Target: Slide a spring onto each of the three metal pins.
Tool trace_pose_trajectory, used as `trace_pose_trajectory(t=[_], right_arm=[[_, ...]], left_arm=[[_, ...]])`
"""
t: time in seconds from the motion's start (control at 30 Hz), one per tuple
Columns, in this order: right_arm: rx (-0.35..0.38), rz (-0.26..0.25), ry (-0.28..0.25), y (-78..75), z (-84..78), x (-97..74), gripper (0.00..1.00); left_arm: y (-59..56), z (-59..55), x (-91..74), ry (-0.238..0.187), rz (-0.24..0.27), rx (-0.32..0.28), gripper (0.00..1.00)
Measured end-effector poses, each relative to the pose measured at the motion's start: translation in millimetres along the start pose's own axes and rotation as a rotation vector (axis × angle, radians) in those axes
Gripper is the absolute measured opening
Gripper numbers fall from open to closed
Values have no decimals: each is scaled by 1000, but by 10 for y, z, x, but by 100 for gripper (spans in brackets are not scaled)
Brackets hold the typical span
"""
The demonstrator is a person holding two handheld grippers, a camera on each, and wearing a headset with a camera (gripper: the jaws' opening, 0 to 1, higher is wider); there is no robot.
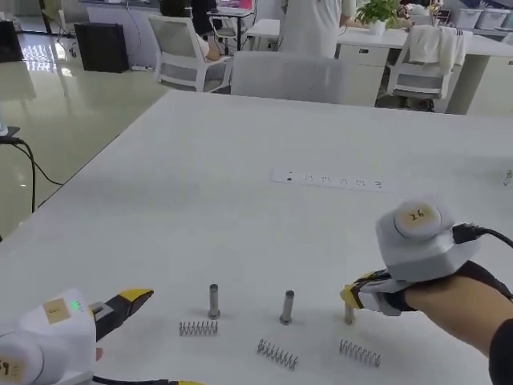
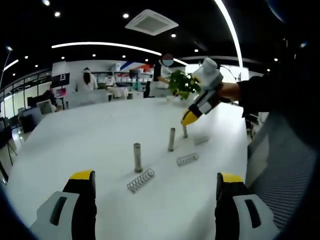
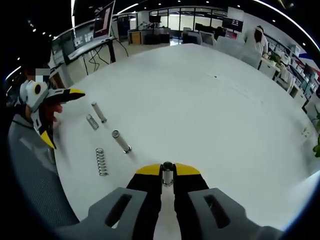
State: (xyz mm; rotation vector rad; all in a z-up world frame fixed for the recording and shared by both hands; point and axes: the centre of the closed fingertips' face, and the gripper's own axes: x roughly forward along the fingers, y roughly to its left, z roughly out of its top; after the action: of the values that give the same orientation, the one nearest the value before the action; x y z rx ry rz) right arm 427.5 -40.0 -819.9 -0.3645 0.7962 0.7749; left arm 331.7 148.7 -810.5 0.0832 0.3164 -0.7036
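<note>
Around us runs an open office; under the work lies a broad white tabletop (image 1: 240, 176). Our right gripper (image 1: 350, 295) has its jaws clenched on the top of the rightmost upright steel pin (image 3: 167, 172), while our left gripper (image 2: 156, 176) hovers low at the near edge, jaws released and empty. The middle steel pin (image 1: 287, 307) and leftmost steel pin (image 1: 213, 301) stand bare. Three small coiled wire springs (image 1: 277, 354) lie flat just before them. We judge threading has not begun: next, the free left gripper should pinch the nearest spring by one end.
</note>
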Motion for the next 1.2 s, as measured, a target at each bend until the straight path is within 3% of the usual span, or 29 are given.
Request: trace_pose_trajectory(t=[0.3, 1.2], right_arm=[[26, 1, -17, -13, -48, -44, 5], [-12, 4, -17, 9, -92, -26, 11]], left_arm=[[-18, 8, -5, 1, -2, 5, 98], [-36, 15, -7, 3, -6, 7, 98]])
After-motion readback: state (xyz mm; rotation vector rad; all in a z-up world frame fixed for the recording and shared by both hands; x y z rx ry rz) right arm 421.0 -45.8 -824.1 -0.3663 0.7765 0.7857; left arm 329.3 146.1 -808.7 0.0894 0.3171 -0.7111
